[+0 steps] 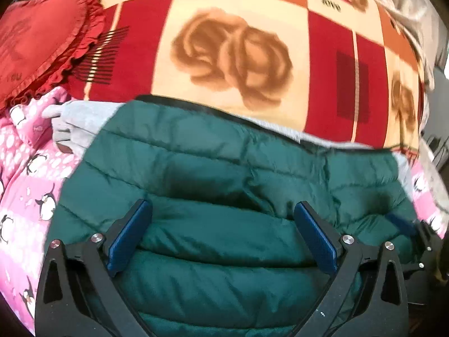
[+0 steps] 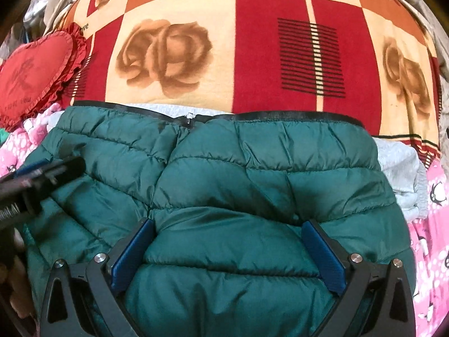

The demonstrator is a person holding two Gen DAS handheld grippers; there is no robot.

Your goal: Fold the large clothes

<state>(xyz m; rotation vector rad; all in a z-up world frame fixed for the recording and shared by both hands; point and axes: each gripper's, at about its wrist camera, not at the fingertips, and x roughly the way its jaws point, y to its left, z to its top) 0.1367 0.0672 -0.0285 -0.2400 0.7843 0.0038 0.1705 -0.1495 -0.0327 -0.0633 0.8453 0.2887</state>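
- Left hand-held gripper point(image 1: 223, 219): jaws spread wide, a puffy fold of the green quilted jacket point(image 1: 224, 168) bulging between them.
- Right hand-held gripper point(image 2: 228, 238): jaws likewise wide over the same jacket.

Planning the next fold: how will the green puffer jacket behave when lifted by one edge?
The green puffer jacket looks puffy and quilted, so probably light and floppy, sagging between grips. Its shiny shell suggests it may slip from the right gripper.

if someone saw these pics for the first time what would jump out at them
First the puffy dark green quilted jacket, filling the lower half of both views, with the open left gripper and open right gripper spread wide just over its folds. Behind it lies the loud red, orange and cream blanket printed with roses. At far left sits a red frilled heart-shaped cushion, above pink penguin-print fabric.
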